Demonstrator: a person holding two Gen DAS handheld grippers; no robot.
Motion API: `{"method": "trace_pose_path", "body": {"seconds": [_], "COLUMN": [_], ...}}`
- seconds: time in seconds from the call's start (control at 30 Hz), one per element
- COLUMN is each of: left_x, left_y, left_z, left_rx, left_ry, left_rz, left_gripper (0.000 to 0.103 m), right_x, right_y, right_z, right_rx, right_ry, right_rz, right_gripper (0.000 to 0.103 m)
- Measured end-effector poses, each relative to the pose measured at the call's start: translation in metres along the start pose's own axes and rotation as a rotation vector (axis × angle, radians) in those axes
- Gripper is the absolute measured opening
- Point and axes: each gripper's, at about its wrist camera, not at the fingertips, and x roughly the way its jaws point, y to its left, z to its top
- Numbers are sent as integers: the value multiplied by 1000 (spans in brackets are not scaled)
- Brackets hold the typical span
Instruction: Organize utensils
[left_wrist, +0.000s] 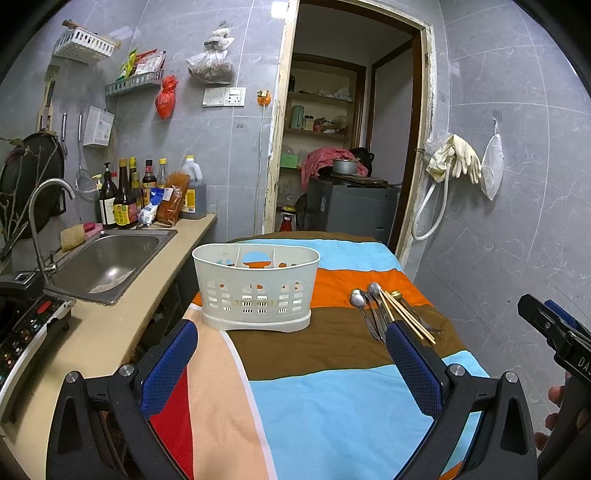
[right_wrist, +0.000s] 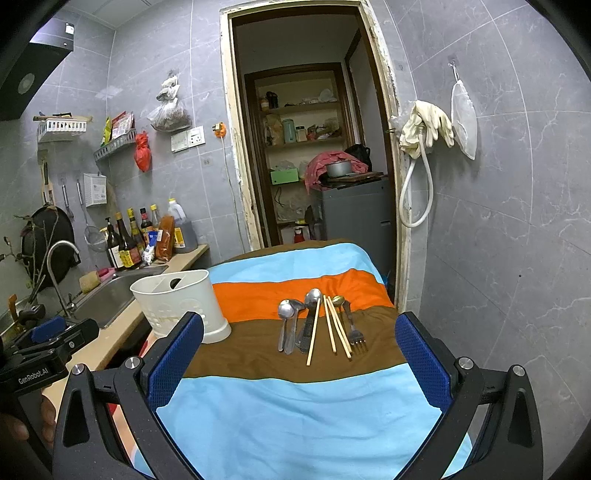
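A cream plastic utensil caddy (left_wrist: 255, 286) with divided compartments stands empty on the striped cloth; in the right wrist view the caddy (right_wrist: 181, 302) sits at the left. A pile of utensils (right_wrist: 317, 325) lies on the brown stripe: spoons (right_wrist: 286, 321), wooden chopsticks (right_wrist: 334, 326) and a fork (right_wrist: 354, 332). The same utensils (left_wrist: 391, 312) appear right of the caddy in the left wrist view. My left gripper (left_wrist: 291, 350) is open, short of the caddy. My right gripper (right_wrist: 299, 345) is open too, just short of the pile.
The striped cloth (left_wrist: 332, 406) covers a table. A counter with a steel sink (left_wrist: 107, 262), a tap and bottles (left_wrist: 125, 195) runs along the left. An open doorway (right_wrist: 314, 166) lies beyond the table. A tiled wall with hanging gloves (right_wrist: 428, 125) is at right.
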Motion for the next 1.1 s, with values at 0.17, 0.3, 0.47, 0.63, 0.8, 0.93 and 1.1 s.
{"method": "trace_pose_path", "body": {"seconds": [0.17,0.3,0.47,0.63,0.8,0.93,1.1], "left_x": [-1,-1,9,16,26,40,68], "left_y": [-14,-15,-17,-19,-24,-35,-53], "left_z": [-8,-7,2,15,29,40,52], "left_rx": [7,7,16,0,11,19,18], "left_ry": [1,2,5,-10,-31,-43,-34], "left_rz": [-5,-5,8,8,4,-5,-24], "left_gripper": [102,102,102,102,102,102,102], "right_x": [0,1,6,7,16,29,57], "right_y": [-1,-1,-2,-4,-10,-16,-30], "right_z": [-1,0,-5,2,15,28,45], "right_rx": [-1,0,-2,-10,-15,-25,-37], "right_ry": [1,1,-2,-12,-12,-20,0], "right_rz": [1,0,-10,-16,-15,-7,-2], "right_gripper": [102,102,102,102,102,102,102]}}
